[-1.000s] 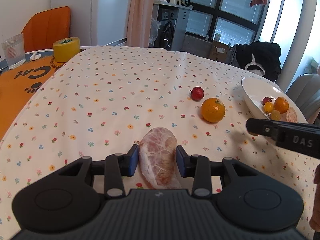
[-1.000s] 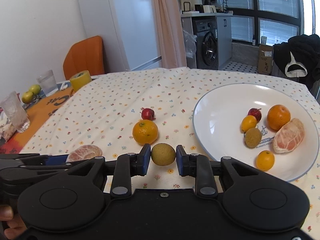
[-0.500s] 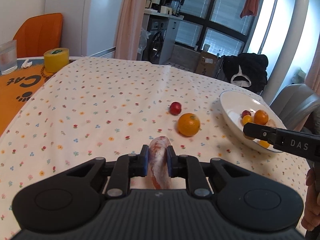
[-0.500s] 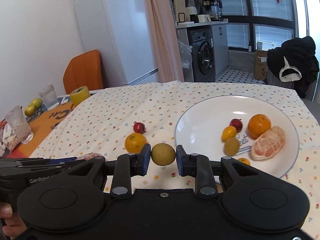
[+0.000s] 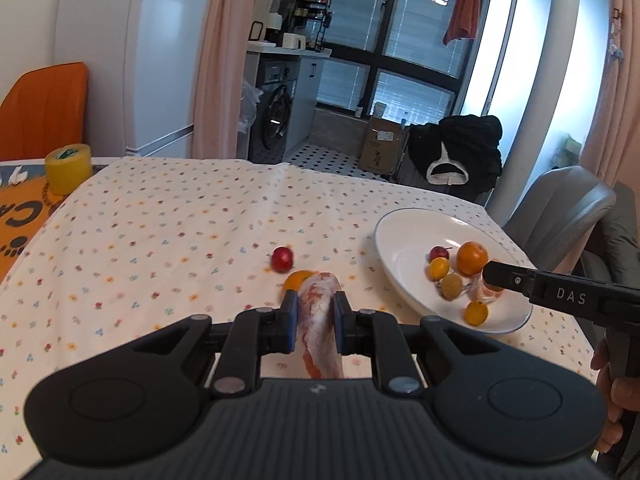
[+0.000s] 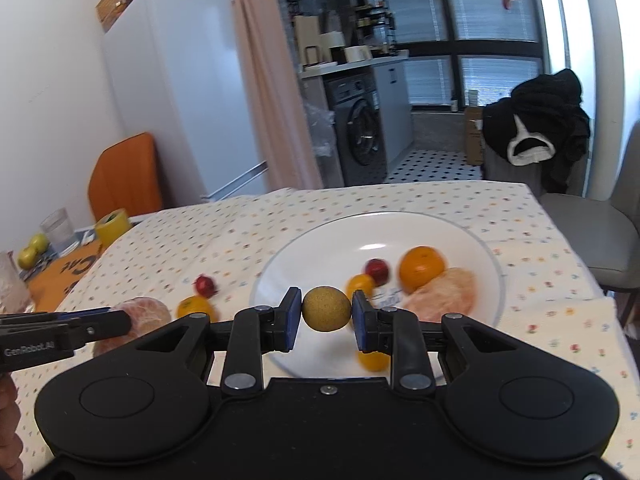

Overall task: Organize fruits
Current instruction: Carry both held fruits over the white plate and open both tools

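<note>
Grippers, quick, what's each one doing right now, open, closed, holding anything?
Left gripper: closed on the peeled citrus piece, lifted off the table.
Right gripper: closed on the round brownish-yellow fruit, above the white plate.

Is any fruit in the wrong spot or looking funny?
Two fruits sit on the flowered tablecloth instead of in the white plate: a small red fruit and a round orange. The peeled citrus piece in the left hand-held gripper has no skin.
</note>
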A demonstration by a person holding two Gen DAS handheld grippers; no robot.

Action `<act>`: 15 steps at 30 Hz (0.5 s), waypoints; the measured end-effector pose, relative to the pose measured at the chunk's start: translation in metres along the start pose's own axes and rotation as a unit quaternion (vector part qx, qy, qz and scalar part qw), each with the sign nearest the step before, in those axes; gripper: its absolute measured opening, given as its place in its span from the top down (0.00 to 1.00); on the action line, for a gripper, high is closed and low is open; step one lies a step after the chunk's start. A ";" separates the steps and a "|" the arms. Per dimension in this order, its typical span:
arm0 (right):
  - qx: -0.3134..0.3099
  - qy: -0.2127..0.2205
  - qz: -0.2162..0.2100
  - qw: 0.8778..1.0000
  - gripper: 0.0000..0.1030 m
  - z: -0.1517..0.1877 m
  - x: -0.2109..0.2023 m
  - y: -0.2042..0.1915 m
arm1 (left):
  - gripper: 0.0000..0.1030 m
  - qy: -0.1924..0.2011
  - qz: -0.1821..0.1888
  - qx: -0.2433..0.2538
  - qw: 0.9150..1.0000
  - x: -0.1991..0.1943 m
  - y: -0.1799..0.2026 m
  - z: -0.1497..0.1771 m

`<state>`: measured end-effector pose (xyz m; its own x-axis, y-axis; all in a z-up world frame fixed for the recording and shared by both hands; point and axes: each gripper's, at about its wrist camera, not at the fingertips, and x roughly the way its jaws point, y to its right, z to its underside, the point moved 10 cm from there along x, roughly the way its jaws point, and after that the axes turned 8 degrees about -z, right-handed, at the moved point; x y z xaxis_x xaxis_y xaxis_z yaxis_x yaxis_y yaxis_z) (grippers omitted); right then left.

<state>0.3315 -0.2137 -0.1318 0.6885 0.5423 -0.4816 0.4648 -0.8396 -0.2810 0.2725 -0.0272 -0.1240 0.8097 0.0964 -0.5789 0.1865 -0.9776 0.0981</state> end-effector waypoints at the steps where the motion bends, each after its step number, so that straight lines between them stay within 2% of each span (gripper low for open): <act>1: 0.003 0.001 0.003 1.000 0.75 0.000 -0.001 0.005 | 0.84 0.001 0.002 0.003 1.000 0.001 0.003 -0.002; 6: 0.017 0.002 0.009 1.000 0.74 0.002 -0.004 0.021 | 0.84 0.008 0.013 0.018 1.000 0.002 0.024 -0.008; 8: 0.029 -0.001 0.006 1.000 0.67 0.003 -0.006 0.027 | 0.84 0.011 0.016 0.024 1.000 0.003 0.032 -0.011; 9: 0.034 0.002 0.007 0.999 0.60 0.004 -0.007 0.030 | 0.84 0.012 0.019 0.026 0.999 0.004 0.036 -0.013; 10: 0.034 0.005 0.013 0.999 0.58 0.004 -0.009 0.034 | 0.84 0.012 0.022 0.028 0.999 0.005 0.040 -0.014; 15: 0.042 0.008 0.021 0.999 0.57 0.005 -0.015 0.049 | 0.84 0.014 0.033 0.041 0.998 0.014 0.059 -0.021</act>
<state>0.3410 -0.2629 -0.1430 0.7156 0.5060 -0.4816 0.3866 -0.8611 -0.3303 0.3064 -0.0797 -0.1089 0.8342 0.0350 -0.5503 0.0862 -0.9940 0.0675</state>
